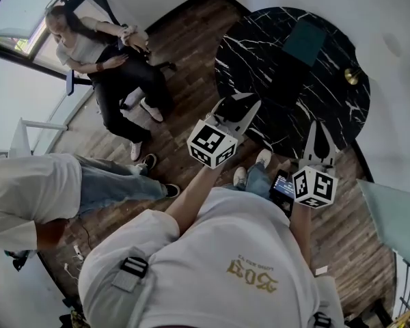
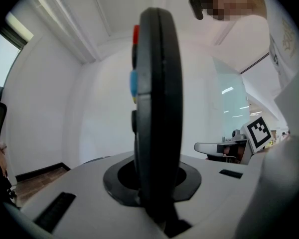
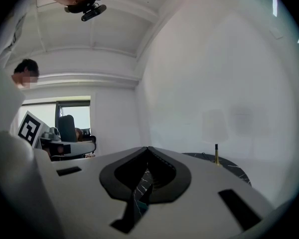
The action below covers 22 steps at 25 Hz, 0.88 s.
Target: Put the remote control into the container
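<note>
A: What do we log on the far left?
B: A seated person (image 1: 102, 53) in a chair and a second person (image 1: 55, 190) in jeans, both over the wood floor (image 1: 184, 60).

A: Next over?
B: The left gripper (image 1: 240, 108). We see its fingers (image 2: 84, 183) clamped on the remote control (image 2: 157, 118). In the left gripper view the remote stands upright and edge-on to the camera, with red and blue buttons on its left edge.

A: Where do we put the remote in the head view?
B: At the near-left rim of the round black marble surface (image 1: 260, 39), up in the gripper and not resting on anything.

A: And the container (image 1: 305, 42)?
B: It is a dark teal box on the far part of the surface, well apart from the remote. We can't tell what's inside.

A: Right side?
B: The right gripper (image 1: 318, 134) is at the near rim of the surface. Its fingers (image 3: 79, 183) are together with nothing between them, and we see only a sliver of marble through the slit.

A: Anything further right?
B: A small gold post (image 1: 352, 76) on the surface near its right edge, apart from the container.
</note>
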Each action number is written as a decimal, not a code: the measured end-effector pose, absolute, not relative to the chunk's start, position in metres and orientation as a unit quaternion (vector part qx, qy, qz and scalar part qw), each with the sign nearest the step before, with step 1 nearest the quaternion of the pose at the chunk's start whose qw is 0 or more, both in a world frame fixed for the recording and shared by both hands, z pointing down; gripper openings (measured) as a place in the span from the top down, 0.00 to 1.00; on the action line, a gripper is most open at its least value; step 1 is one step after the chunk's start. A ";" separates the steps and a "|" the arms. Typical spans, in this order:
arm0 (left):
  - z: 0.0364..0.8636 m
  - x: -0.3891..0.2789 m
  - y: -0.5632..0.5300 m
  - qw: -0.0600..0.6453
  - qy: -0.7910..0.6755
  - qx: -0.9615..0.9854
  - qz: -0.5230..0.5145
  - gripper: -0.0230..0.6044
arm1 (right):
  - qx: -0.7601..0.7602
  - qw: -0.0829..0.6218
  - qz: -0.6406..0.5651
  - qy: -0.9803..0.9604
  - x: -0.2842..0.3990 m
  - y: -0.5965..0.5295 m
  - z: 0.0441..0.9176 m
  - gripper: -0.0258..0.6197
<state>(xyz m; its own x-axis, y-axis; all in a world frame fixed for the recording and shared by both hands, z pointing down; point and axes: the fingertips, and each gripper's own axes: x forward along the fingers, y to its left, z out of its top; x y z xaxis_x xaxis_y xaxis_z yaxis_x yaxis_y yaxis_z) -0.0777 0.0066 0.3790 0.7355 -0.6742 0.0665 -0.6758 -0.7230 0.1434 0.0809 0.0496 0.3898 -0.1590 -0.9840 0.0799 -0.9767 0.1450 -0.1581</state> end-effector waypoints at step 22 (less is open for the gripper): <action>0.373 -0.036 -0.093 0.075 -0.397 0.915 0.008 0.90 | -0.615 0.012 -0.090 0.783 0.123 -0.060 0.390 0.94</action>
<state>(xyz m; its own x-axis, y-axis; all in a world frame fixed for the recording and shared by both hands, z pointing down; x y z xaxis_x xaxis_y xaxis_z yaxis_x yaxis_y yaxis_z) -0.0358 -0.0929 0.3733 0.6843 -0.7254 0.0748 -0.7278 -0.6731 0.1311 0.1230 -0.0598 0.3903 -0.2421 -0.9658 0.0927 -0.9615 0.2261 -0.1561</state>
